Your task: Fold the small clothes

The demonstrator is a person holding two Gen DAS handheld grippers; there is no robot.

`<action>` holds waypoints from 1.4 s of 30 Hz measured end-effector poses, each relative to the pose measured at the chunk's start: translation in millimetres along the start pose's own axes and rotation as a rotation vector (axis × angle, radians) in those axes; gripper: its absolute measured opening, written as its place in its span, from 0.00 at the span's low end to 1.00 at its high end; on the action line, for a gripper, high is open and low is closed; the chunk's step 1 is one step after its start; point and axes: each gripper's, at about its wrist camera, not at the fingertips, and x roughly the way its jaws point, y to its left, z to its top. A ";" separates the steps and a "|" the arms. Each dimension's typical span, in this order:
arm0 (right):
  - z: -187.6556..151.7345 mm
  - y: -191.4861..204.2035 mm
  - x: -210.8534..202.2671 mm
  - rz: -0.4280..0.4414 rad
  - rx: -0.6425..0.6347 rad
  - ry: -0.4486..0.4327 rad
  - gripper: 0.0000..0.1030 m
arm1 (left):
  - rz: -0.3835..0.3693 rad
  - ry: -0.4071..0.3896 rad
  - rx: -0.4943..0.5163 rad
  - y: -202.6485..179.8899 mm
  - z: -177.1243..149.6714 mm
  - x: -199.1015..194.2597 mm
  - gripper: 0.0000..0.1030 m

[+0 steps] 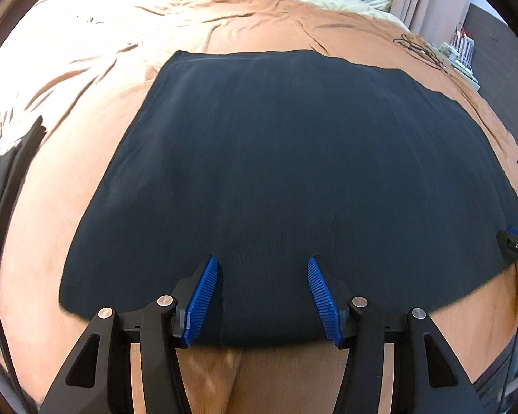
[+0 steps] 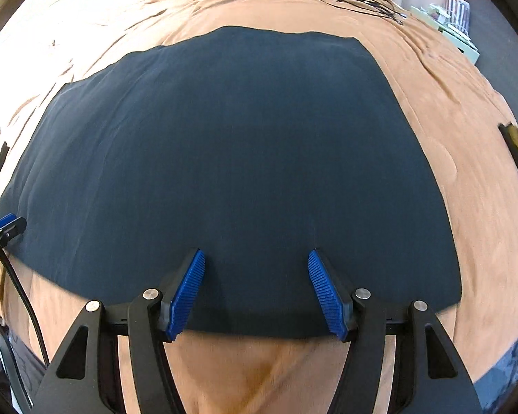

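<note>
Both views are wrist fisheyes, each looking forward along its own fingers and tilted down onto the bed. Left wrist camera: sits low and close over the near hem of the dark garment (image 1: pixel 293 172), left gripper (image 1: pixel 262 265) at bottom centre, facing the far end of the tan bedspread (image 1: pixel 241 17). Right wrist camera: same height and heading, right gripper (image 2: pixel 255 258) at bottom centre, set further right. Shared: whole garment, bedspread, black cable (image 2: pixel 362 1) at far right. Each view catches the other gripper at its frame edge, level with the near hem.
</note>
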 end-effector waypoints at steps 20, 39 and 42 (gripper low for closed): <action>-92.8 -63.6 -74.2 0.194 0.308 -0.160 0.59 | -0.095 -0.083 -0.214 80.1 -53.2 -66.1 0.55; -120.2 -146.5 -32.1 0.481 0.687 -0.208 0.40 | -0.343 -0.021 -0.533 150.8 -48.6 -37.1 0.53; -121.6 -152.4 -27.2 0.491 0.726 -0.225 0.38 | -0.350 -0.024 -0.552 150.8 -46.0 -31.3 0.53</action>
